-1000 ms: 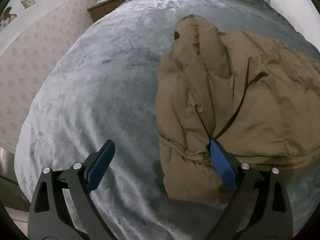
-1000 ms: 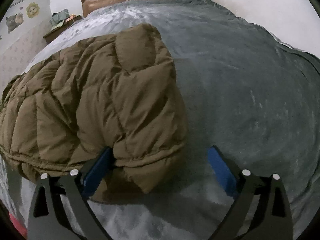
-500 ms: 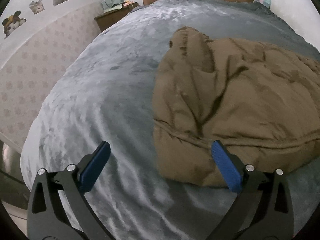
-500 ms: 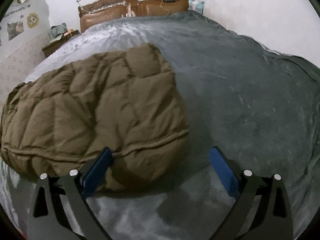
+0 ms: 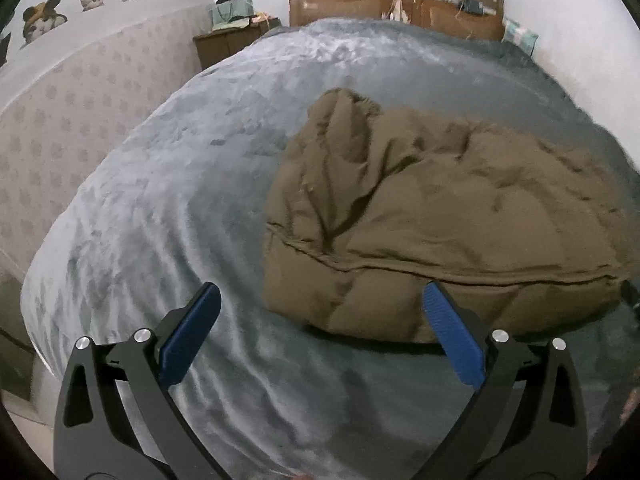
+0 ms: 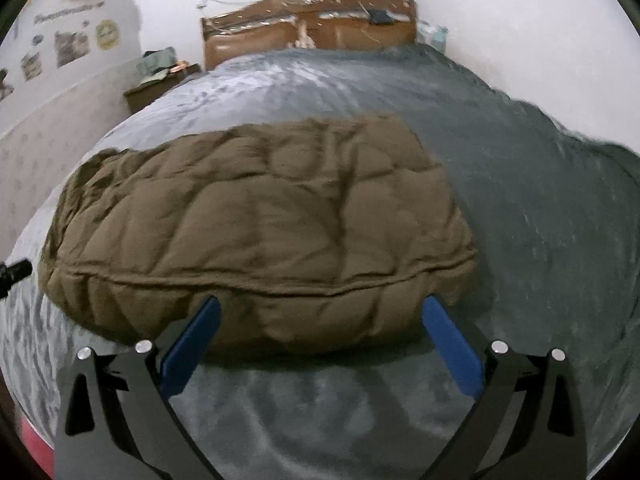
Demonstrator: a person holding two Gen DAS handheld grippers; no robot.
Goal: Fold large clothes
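Note:
A brown puffy quilted jacket [image 5: 432, 216] lies folded in a thick bundle on the grey bed blanket [image 5: 168, 208]. It also shows in the right wrist view [image 6: 260, 232]. My left gripper [image 5: 320, 340] is open and empty, just in front of the jacket's near left edge, apart from it. My right gripper [image 6: 320, 344] is open and empty, in front of the near folded edge towards its right end. Both grippers have blue pads.
The grey blanket [image 6: 540, 208] covers a large bed with a brown wooden headboard [image 6: 312, 24] at the far end. A wooden nightstand [image 5: 228, 42] with clutter stands at the back left by a patterned wall. White wall runs along the right.
Both grippers have drawn back from the jacket and risen. The jacket has settled flat on the bed, and more of the room shows.

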